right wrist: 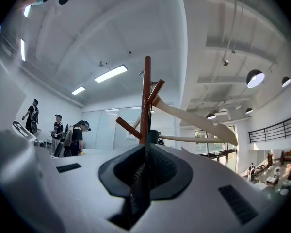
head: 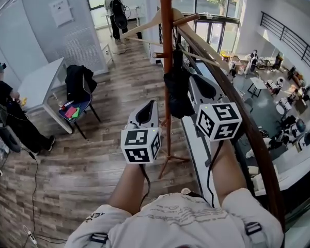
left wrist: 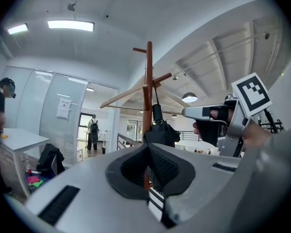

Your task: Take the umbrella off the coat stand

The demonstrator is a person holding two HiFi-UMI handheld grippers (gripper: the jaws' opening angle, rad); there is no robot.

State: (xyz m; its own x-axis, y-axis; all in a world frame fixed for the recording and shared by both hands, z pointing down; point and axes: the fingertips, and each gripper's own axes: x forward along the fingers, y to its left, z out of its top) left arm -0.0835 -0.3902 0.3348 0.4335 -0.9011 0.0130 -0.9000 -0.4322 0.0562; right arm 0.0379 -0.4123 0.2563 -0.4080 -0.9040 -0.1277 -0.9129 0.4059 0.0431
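A brown wooden coat stand [head: 167, 61] rises just ahead of me, and a folded black umbrella [head: 178, 89] hangs against its pole. My left gripper [head: 153, 103] is shut and empty, a little short of the pole and to its left. My right gripper [head: 192, 78] is also shut and empty, close beside the umbrella on its right. In the left gripper view the umbrella [left wrist: 160, 130] hangs beyond the shut left gripper [left wrist: 148, 149], with the right gripper [left wrist: 194, 113] beside it. In the right gripper view the pole [right wrist: 145, 96] stands over the shut right gripper [right wrist: 145, 149]. Only the umbrella's top [right wrist: 153, 136] shows there.
A curved brown handrail [head: 248, 123] runs along the right, with an atrium below it. On the left stand a white table [head: 39, 84] with a person beside it and a chair with a black jacket [head: 78, 84]. A person with a backpack [head: 115, 12] stands far back.
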